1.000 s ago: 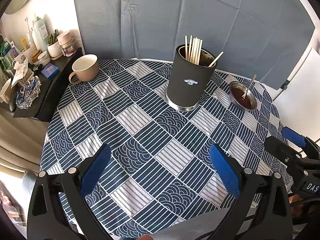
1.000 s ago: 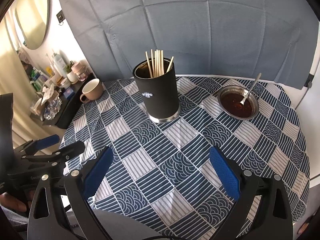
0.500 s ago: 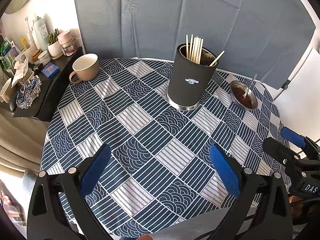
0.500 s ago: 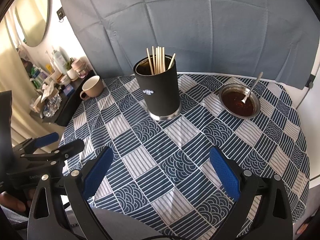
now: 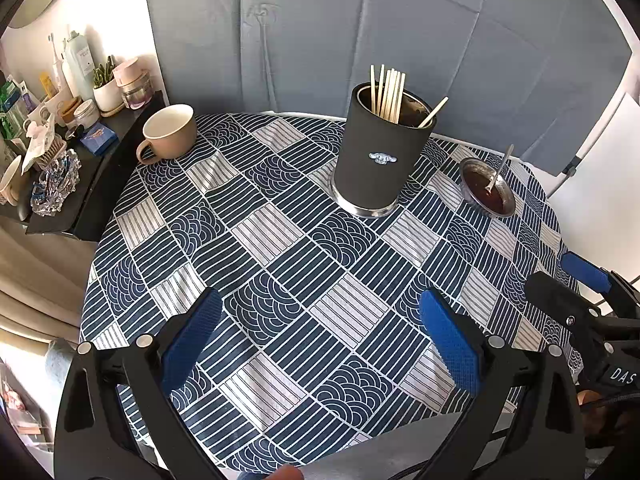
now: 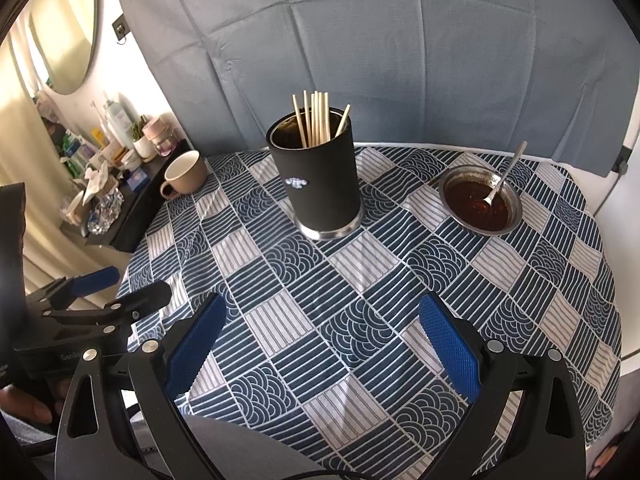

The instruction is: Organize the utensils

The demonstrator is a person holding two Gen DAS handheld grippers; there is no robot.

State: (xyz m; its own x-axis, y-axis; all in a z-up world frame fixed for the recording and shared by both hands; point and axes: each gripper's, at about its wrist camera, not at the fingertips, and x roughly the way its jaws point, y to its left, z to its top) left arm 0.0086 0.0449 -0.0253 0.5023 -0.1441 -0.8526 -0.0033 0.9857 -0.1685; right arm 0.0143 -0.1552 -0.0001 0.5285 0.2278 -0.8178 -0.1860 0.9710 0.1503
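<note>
A black utensil holder (image 5: 380,156) (image 6: 318,178) stands upright near the table's far side, with several pale wooden chopsticks (image 5: 388,94) (image 6: 314,118) sticking out of it. To its right a small metal bowl (image 5: 486,192) (image 6: 480,200) of dark sauce holds a metal spoon (image 5: 500,170) (image 6: 506,174). My left gripper (image 5: 320,340) hovers open over the near table edge, empty. Over the near edge too, my right gripper (image 6: 320,340) is open and holds nothing. Each gripper shows in the other's view: the right gripper (image 5: 584,280) and the left gripper (image 6: 120,288).
A beige mug (image 5: 168,132) (image 6: 184,172) sits at the table's far left. Beside the table a black shelf (image 5: 80,184) (image 6: 136,204) carries bottles, jars and a plant. A grey-blue cloth backdrop (image 5: 360,32) hangs behind. The blue patterned tablecloth (image 5: 280,264) covers the round table.
Both grippers have drawn back and risen a little, so the holder and bowl sit slightly farther away. Both stay open and empty.
</note>
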